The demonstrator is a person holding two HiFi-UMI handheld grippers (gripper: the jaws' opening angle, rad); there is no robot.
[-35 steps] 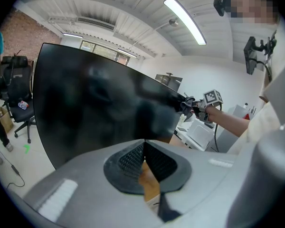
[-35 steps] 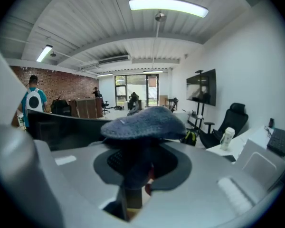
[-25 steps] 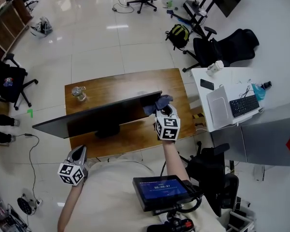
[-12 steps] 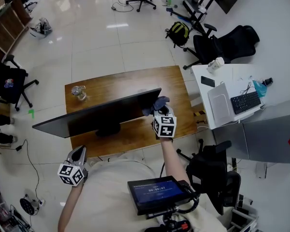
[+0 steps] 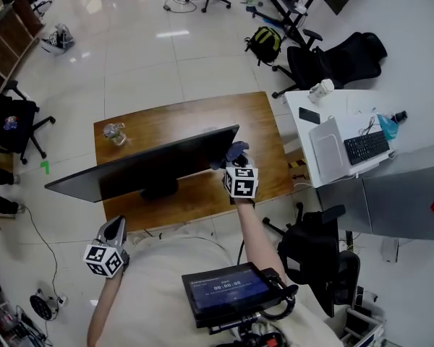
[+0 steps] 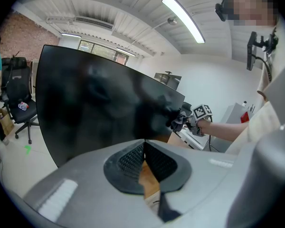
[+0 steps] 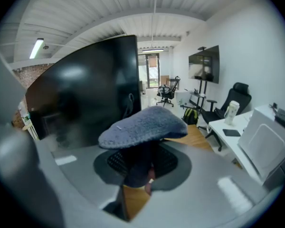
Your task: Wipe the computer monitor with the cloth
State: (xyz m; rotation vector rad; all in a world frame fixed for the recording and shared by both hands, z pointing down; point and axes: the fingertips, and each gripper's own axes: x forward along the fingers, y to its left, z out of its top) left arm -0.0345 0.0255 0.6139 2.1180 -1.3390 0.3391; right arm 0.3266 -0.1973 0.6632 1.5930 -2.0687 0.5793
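Nearest the person, the left gripper (image 5: 113, 230) hangs low at the body's left, short of the wooden desk (image 5: 264, 132); its own view shows the jaws pressed together with nothing between them. Further forward, the right gripper (image 5: 236, 162) reaches over the desk's near edge, and its jaws are clamped on a grey-blue cloth (image 7: 142, 124), which bulges out above them in a rounded fold. The cloth is at the right end of the dark monitor (image 5: 145, 166), level with the screen side; whether it touches the glass cannot be told. The monitor stands on its foot near the desk's middle, running slantwise across it. Behind it, at the far left corner, stands a small glass jar (image 5: 115, 133). Off to the right, a white table (image 5: 304, 110) carries a keyboard (image 5: 365, 147), with a black office chair (image 5: 340, 58) beyond.
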